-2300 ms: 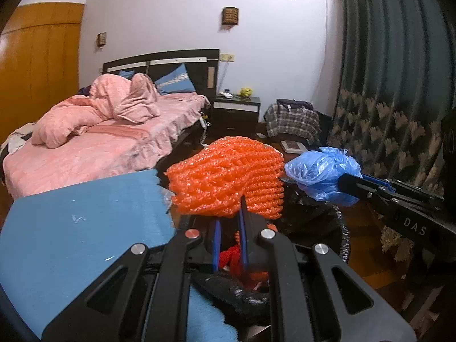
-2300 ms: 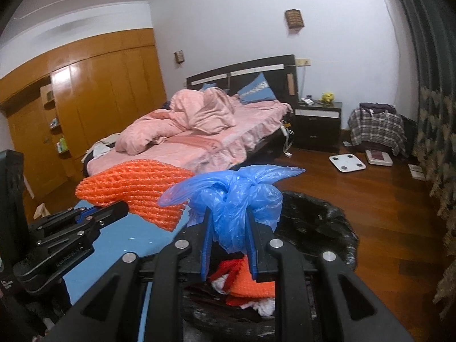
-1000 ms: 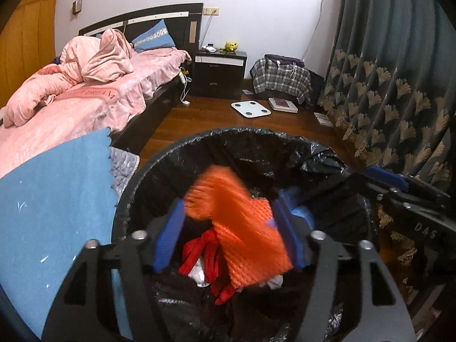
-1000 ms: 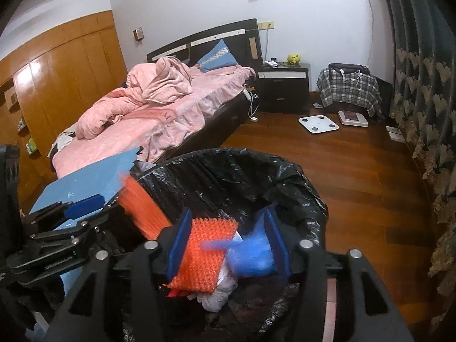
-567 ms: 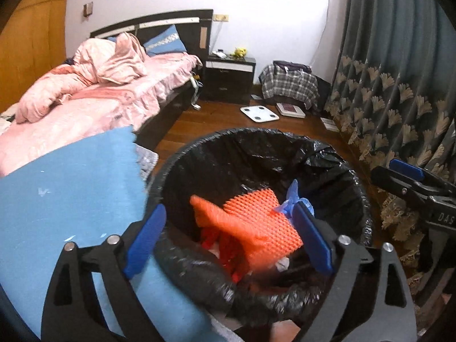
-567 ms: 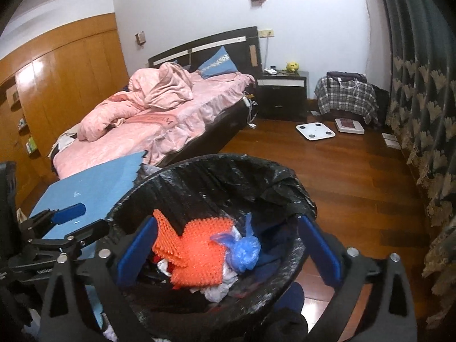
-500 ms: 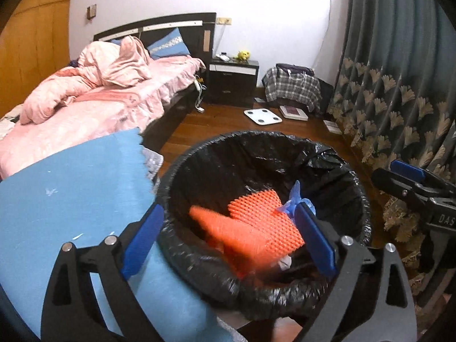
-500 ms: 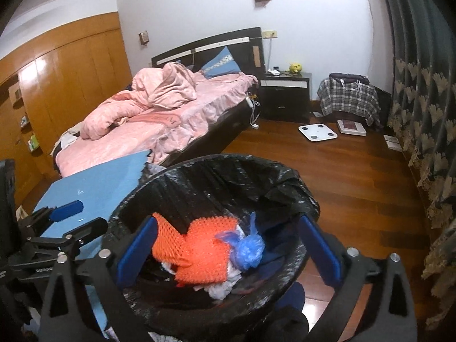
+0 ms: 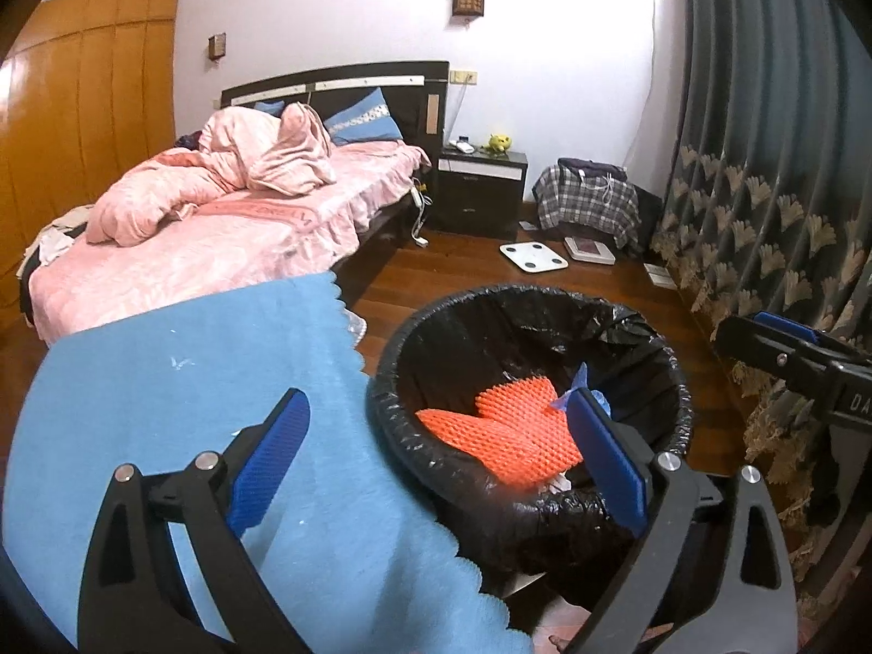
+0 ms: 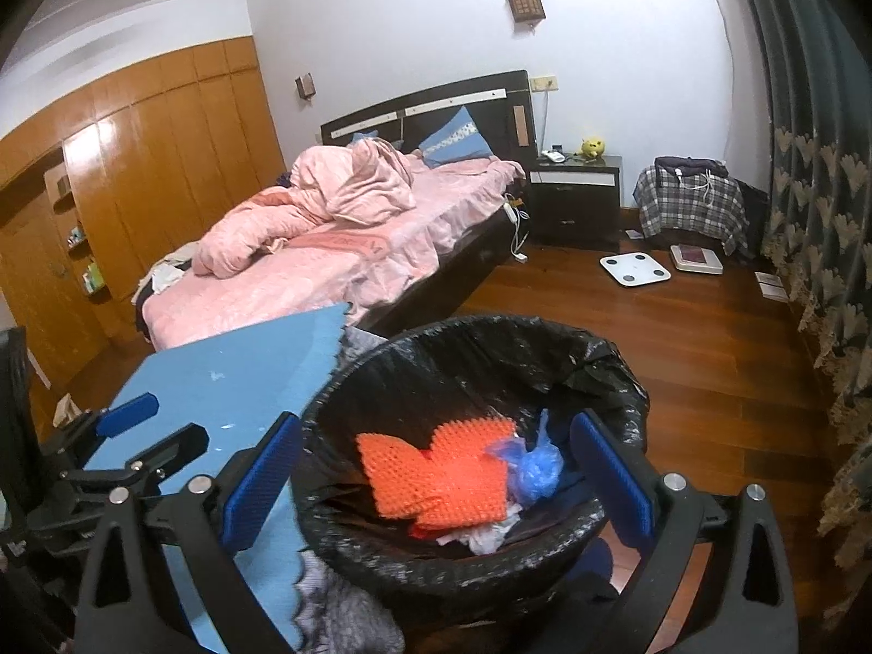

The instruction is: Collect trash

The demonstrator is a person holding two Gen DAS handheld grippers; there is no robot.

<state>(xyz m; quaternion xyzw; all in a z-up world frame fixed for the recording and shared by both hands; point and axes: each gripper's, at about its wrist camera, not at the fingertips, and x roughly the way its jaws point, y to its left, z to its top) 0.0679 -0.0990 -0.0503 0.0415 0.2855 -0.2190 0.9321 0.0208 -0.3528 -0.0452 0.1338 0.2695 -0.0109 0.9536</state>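
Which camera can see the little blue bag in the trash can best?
The right wrist view. There the blue bag lies in plain sight on the trash, beside the orange netting in the trash can. In the left wrist view only a bit of the blue bag peeks out behind a finger of the left tongs.

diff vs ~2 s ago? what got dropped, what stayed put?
Both tools let go. The left tool dropped the orange foam net and the right tool dropped the blue plastic bag into the black-lined bin; both tools now stand open and empty, drawn back above it. Bin, blue mat and bed unchanged.
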